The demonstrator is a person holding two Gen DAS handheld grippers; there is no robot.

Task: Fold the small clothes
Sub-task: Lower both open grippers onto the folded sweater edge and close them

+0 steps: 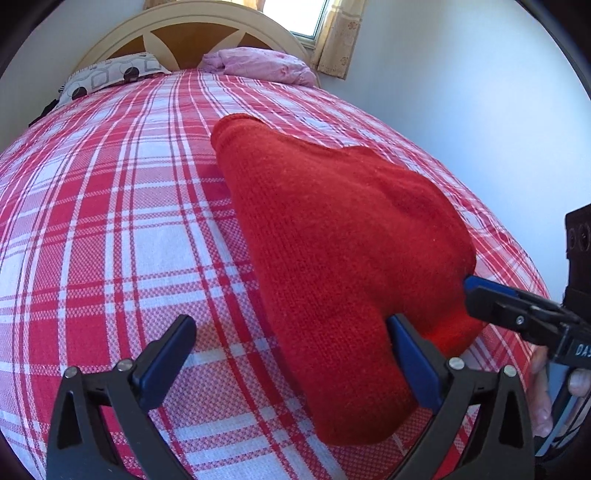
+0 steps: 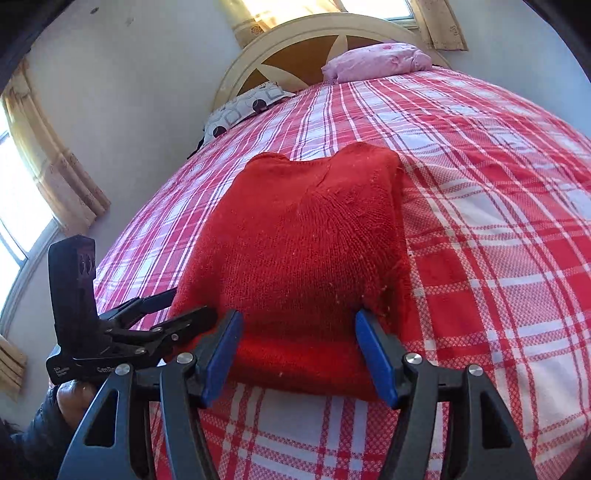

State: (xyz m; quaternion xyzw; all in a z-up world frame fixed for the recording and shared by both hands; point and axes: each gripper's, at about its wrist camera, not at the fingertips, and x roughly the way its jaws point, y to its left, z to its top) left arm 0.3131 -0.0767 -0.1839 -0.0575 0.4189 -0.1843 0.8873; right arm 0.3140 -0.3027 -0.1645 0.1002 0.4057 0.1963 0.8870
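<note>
The red knitted garment lies on the bed's red-and-white checked bedspread, well short of the headboard and towards the side of the bed nearest the two claws. It is already a compact, thick block: the right wrist view shows stacked layers along the near edge, a fold down one side, and a V-shaped seam on top with two rounded humps at the far end. Judged from that shape, the main folds of this piece look done, and what is left is at most a last tidy or setting it aside.

The left claw stands wide, one pad over bare bedspread and the other beside the near edge of the garment; nothing is pinched. The right claw is about half open and straddles the near edge of the garment, with a gap showing between each blue pad and the knit, so it does not appear to grip. In the left wrist view its tip sits at the garment's side.

No other loose clothes show on the bed between the garment and the headboard, only a patterned pillow and a pink bundle at the headboard. Whether more pieces wait out of view cannot be told.
</note>
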